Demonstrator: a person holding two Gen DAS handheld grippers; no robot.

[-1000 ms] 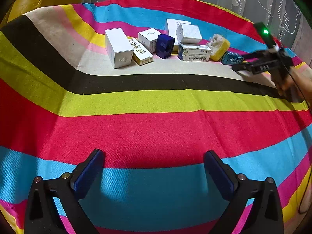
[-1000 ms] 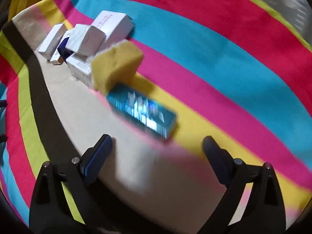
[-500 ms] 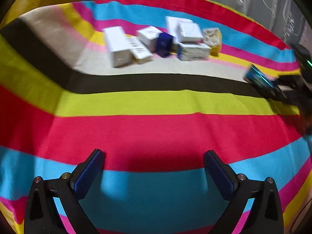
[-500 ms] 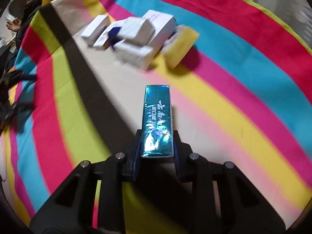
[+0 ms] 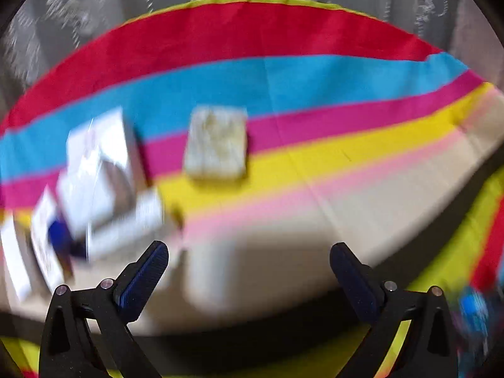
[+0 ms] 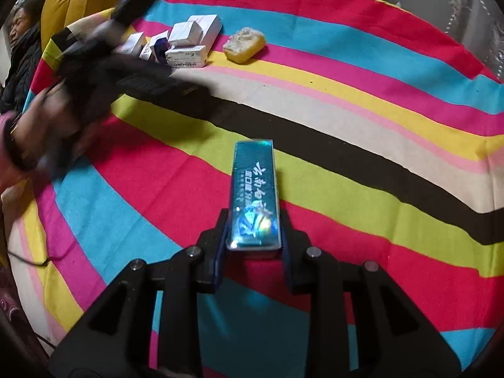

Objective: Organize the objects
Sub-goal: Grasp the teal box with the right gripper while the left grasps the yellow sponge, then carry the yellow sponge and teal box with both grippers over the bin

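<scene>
Right hand-held gripper [image 6: 253, 236] clamped on the teal box [image 6: 255, 195], lifted clear of the striped cloth [image 6: 378, 100] at centre frame in the right wrist view; a second ago lying on the cloth beside the yellow sponge [image 6: 245, 45], now carried well apart from the cluster of white boxes [image 6: 186, 42] at upper left. Left hand-held gripper [image 5: 249, 271] with fingers spread apart and nothing between, swung in close to the sponge [image 5: 217, 141] and boxes [image 5: 97, 170] since half a second ago, blurred with motion. Probably means one item removed for placing elsewhere, and the sponge likely next for pickup.
</scene>
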